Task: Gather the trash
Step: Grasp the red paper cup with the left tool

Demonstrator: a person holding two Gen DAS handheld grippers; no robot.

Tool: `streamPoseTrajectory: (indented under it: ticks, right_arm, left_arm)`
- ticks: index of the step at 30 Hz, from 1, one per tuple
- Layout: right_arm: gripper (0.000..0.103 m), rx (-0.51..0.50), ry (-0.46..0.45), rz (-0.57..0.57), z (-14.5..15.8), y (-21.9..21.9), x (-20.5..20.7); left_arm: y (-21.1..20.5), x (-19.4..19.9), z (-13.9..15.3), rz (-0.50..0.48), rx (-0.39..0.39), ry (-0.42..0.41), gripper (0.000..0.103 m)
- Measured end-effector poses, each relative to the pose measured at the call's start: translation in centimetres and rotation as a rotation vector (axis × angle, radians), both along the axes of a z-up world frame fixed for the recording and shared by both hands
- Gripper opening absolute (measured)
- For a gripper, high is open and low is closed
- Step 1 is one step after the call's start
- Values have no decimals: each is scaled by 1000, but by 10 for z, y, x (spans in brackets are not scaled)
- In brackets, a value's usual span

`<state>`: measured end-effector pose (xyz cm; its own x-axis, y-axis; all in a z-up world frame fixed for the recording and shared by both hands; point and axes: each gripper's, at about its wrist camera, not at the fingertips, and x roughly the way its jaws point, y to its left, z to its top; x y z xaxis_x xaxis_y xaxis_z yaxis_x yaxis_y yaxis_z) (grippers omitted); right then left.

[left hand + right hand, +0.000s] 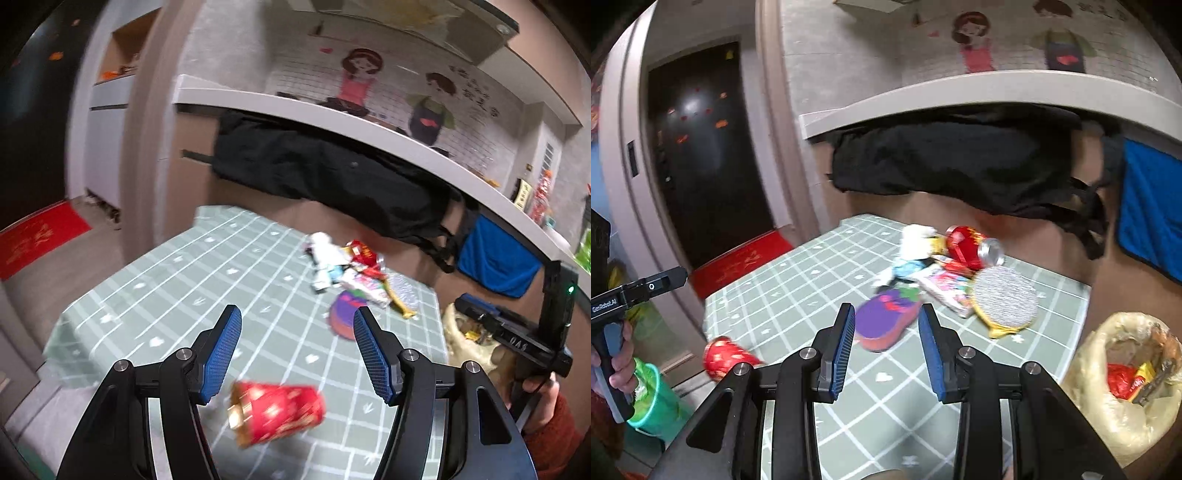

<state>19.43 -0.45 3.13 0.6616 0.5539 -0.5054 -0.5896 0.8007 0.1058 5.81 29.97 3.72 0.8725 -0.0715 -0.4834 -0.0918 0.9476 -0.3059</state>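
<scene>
Red and gold foil is the wrapper [277, 413] that lies on the green checked table [177, 280], just in front of the left gripper [297, 352]. Its jaws stand wide apart and hold nothing. To take the wrapper well, I think the jaws should come down with one finger on each side of it and close gently, because such foil is light and can slip away.

The right gripper [886, 345] is also empty, its jaws apart, and points at a purple packet [886, 319]. Behind it lies a heap of trash: a red can [971, 245], a silver round pad [1004, 297], other wrappers. The trash bag [1123, 387] is open beside the table's right edge.

On the other handle I can read "GenRobot.AI". The writing on the wall is too blurred to read.
</scene>
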Motion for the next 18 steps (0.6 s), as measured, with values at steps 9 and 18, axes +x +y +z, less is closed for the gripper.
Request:
streamPoseTrajectory:
  ticks: [9, 18]
  right_arm:
    - [35, -43, -16, 40, -6, 23, -13]
    - [35, -55, 47, 38, -25, 28, 1]
  left_arm:
    - [25, -5, -70, -25, -170, 162, 63]
    - [6, 33, -114, -79, -298, 253, 44]
